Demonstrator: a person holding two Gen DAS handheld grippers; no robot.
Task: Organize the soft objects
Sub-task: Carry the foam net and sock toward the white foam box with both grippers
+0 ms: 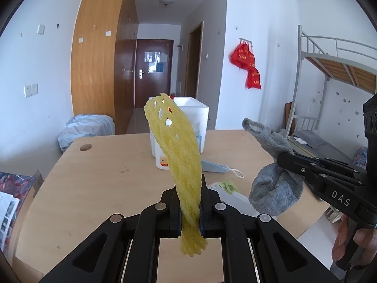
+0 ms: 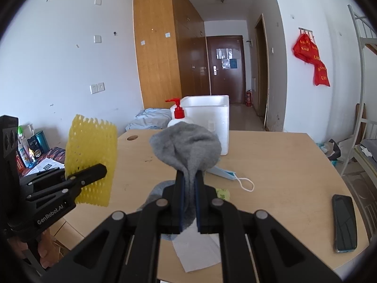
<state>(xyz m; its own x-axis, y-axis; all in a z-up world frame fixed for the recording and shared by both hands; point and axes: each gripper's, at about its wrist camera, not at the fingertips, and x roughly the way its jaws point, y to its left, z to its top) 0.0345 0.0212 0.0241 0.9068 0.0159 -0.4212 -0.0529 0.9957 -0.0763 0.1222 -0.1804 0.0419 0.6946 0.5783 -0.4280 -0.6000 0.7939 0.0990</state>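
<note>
Two matte black tools, left tool (image 1: 190, 202) and right tool (image 2: 188, 202), have angular linkage arms, round silver rivets, blue-edged jaws and white lettering.

**Light wooden table and what rests on it**

Pale wood-grain tabletop (image 2: 282, 165), a round cable hole (image 2: 132, 138) near its far left corner. At the far edge stands a white foam box (image 2: 209, 122), open-topped; just beside it on the left, a white pump bottle with red dispenser head (image 2: 178, 115). Nearer, a light blue face mask with white ear loop (image 2: 226, 174) lies flat. A black smartphone (image 2: 344, 222) lies screen-up near the right edge. A white paper sheet (image 2: 198, 252) lies at the near edge.
</note>
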